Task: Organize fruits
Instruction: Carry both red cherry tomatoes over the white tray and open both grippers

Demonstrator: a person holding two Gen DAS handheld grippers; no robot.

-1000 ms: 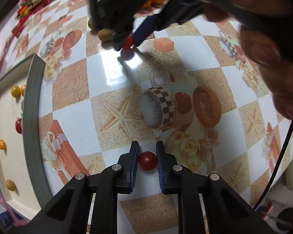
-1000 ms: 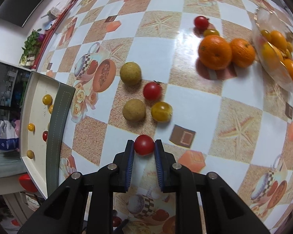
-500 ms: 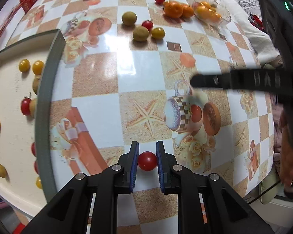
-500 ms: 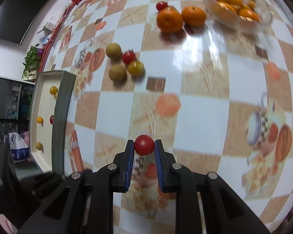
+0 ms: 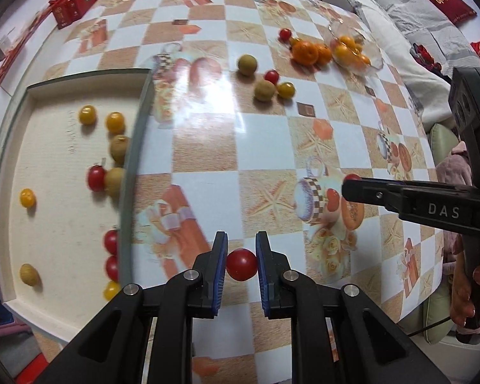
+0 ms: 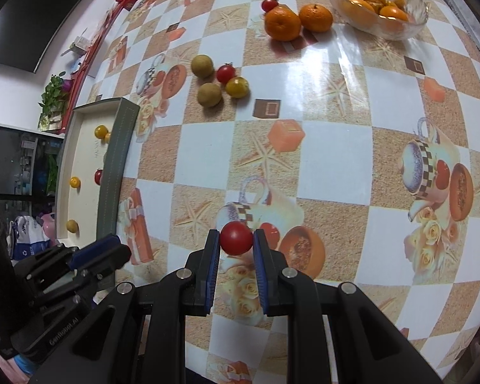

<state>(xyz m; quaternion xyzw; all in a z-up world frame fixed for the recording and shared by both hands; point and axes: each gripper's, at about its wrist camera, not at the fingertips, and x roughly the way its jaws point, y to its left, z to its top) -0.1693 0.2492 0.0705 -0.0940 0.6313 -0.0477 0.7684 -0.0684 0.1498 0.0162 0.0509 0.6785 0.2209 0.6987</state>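
The left gripper (image 5: 241, 267) is pinched narrow around a red cherry tomato (image 5: 241, 264), and the right gripper (image 6: 236, 244) grips a second red tomato (image 6: 236, 238) just the same, both held above the patterned tablecloth (image 5: 208, 134). This looks like the carry step: two tomatoes picked, neither delivered. The cream tray (image 5: 57, 211) with its grey rim sits off to the left, holding yellow and red tomatoes and some brownish round fruits, so the next move likely calls for swinging each load over that rim and letting go onto a bare patch, clear of the fruit bunched along the near wall. The raised rim is what stands in the way, and the right gripper has the longer trip, with the left one between it and the tray. More work waits at the far end: two brown fruits, a red and a yellow tomato in a cluster (image 6: 220, 83), two oranges (image 6: 299, 20), and a glass bowl (image 6: 412, 28) of orange fruit.
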